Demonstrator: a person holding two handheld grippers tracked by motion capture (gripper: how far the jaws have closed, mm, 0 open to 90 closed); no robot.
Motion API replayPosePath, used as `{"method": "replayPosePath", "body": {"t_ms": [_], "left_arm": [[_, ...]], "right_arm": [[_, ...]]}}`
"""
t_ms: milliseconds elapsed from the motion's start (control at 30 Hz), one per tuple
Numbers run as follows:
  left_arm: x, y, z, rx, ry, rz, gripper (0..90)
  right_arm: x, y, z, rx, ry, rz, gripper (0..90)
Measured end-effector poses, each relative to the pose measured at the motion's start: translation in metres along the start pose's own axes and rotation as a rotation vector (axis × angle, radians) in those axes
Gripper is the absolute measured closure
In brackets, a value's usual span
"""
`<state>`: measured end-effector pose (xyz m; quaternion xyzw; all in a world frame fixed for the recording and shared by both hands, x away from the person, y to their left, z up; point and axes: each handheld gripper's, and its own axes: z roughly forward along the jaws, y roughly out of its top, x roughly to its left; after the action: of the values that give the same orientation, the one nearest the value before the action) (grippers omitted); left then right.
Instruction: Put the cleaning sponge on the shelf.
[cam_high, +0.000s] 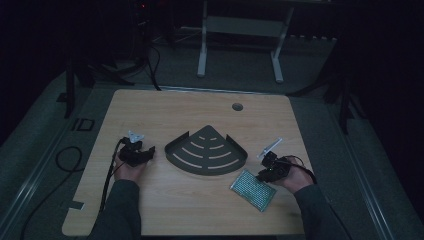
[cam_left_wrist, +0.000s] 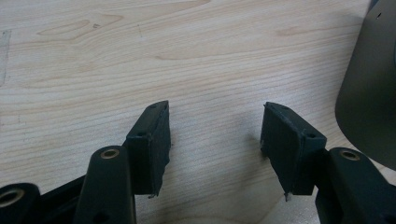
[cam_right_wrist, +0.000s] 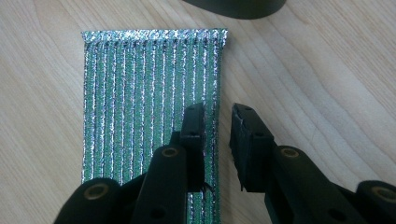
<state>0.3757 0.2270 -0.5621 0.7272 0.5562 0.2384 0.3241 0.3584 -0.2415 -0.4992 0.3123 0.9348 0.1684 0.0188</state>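
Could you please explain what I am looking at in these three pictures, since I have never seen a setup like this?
A person sits at a wooden table holding a hand-operated two-jaw gripper in each hand. The high view looks down from above: the left gripper is at left, the right gripper at right. The other two pictures come from cameras riding on the grippers, looking along their black jaws. On the table lie a dark fan-shaped slotted shelf and a shiny green ribbed pad. The left gripper's jaws are open over bare wood, holding nothing. The right gripper's jaws straddle the pad's edge with a narrow gap, not yet gripping it.
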Motion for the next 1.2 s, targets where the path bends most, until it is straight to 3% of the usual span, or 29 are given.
{"method": "replayPosePath", "body": {"t_ms": [167,500,600,733,1000,1200], "left_arm": [[0.0,0.0,0.0,0.0,-0.001,0.001,43.3],[0.0,0.0,0.0,0.0,-0.002,0.001,43.3],[0.0,0.0,0.0,0.001,-0.001,0.001,43.2],[0.0,0.0,0.0,0.0,-0.001,0.001,43.2],[0.0,0.0,0.0,0.001,-0.001,0.002,43.0],[0.0,0.0,0.0,0.0,-0.002,0.002,42.9]], "right_arm": [[-0.001,0.002,0.004,0.034,0.006,0.002,70.2],[-0.006,0.003,0.01,0.086,0.04,0.037,70.1],[-0.007,0.004,0.011,0.096,0.052,0.05,71.5],[-0.011,0.005,0.013,0.113,0.104,0.085,79.7],[-0.008,0.008,0.012,0.149,0.079,0.048,88.8],[-0.003,0.01,0.008,0.171,0.058,0.034,89.3]]}}
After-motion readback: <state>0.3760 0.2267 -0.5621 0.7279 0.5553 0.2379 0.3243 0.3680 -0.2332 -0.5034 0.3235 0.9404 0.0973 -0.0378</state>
